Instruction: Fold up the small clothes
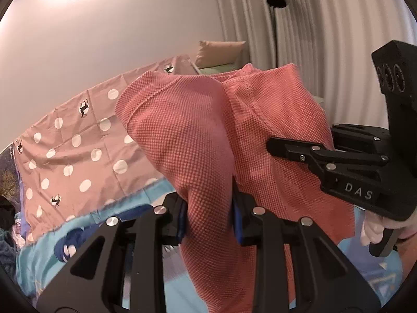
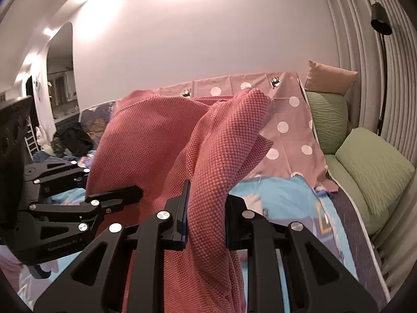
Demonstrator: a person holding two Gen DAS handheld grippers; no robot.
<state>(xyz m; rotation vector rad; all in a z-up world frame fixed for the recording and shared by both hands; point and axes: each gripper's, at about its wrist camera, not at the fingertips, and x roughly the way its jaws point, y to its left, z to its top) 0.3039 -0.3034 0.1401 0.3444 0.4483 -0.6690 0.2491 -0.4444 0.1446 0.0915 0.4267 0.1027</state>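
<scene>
Left wrist view: the left gripper (image 1: 208,216) is clamped on a bunched fold of a coral waffle-knit garment (image 1: 198,130), lifted above the bed's polka-dot sheet (image 1: 78,140). The right gripper (image 1: 276,146) reaches in from the right.

Right wrist view: the right gripper (image 2: 206,219) pinches the same garment (image 2: 161,143), likely holding it up to spread it for folding. Green pillows (image 2: 375,172) lie far right.

A polka-dot sheet (image 2: 289,120) drapes beside green cushions (image 2: 375,167) and a black lamp (image 2: 381,18)
</scene>
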